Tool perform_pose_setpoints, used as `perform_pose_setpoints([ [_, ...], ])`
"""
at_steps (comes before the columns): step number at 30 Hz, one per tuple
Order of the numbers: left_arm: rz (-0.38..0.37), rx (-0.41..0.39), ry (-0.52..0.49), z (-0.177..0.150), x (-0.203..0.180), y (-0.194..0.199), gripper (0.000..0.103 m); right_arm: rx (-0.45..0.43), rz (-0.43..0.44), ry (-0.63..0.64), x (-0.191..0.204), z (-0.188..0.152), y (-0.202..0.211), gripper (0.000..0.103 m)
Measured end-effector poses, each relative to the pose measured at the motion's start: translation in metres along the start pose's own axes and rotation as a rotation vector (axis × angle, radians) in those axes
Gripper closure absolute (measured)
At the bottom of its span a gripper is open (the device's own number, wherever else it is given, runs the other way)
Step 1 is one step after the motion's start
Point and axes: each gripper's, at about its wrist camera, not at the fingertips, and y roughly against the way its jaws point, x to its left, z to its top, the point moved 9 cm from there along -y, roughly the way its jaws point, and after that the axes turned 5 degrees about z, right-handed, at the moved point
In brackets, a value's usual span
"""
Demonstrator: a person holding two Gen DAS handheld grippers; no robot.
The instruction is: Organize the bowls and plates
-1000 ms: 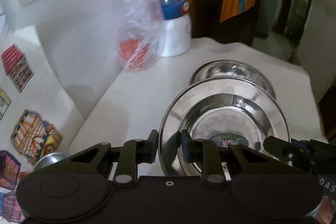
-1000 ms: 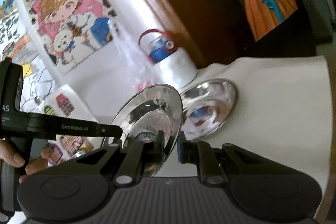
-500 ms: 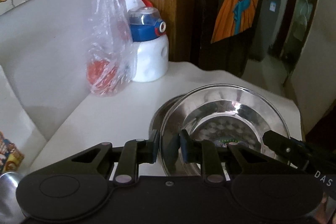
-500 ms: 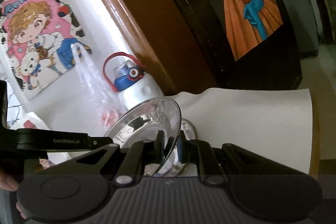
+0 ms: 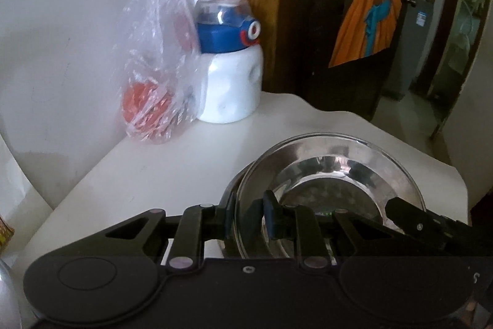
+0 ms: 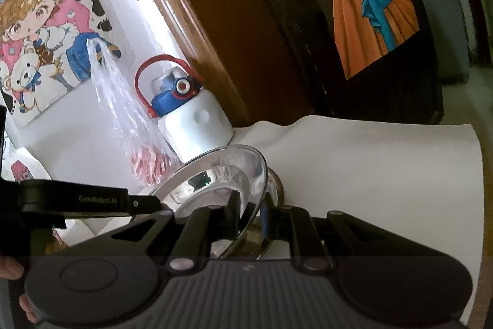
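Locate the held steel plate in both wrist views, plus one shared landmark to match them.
Left wrist: steel plate lower right of centre, its near rim between this gripper's jaws.
Right wrist: steel plate lower centre, tilted, rim between the jaws.
Shared landmark: white bottle with blue lid at the table's back.

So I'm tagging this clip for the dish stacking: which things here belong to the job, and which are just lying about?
Part of the job:
- steel plate, gripped at its rim by both tongs: left tongs, right tongs
- second steel plate lying underneath on the table

Just lying about:
- white bottle with blue lid
- plastic bag
- cartoon poster
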Motion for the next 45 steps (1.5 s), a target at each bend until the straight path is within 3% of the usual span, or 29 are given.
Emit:
perform_pose_setpoints([
  [41, 0.043, -0.035, -0.005, -0.008, 0.009, -0.022, 0.081, 0.002, -0.092, 0.159, 0.018, -0.01, -0.013, 0.081],
  [45, 0.04, -0.04, 0.001, -0.009, 0.009, -0.022, 0.08, 0.004, -0.084, 0.164, 0.02, -0.011, -0.013, 0.074],
])
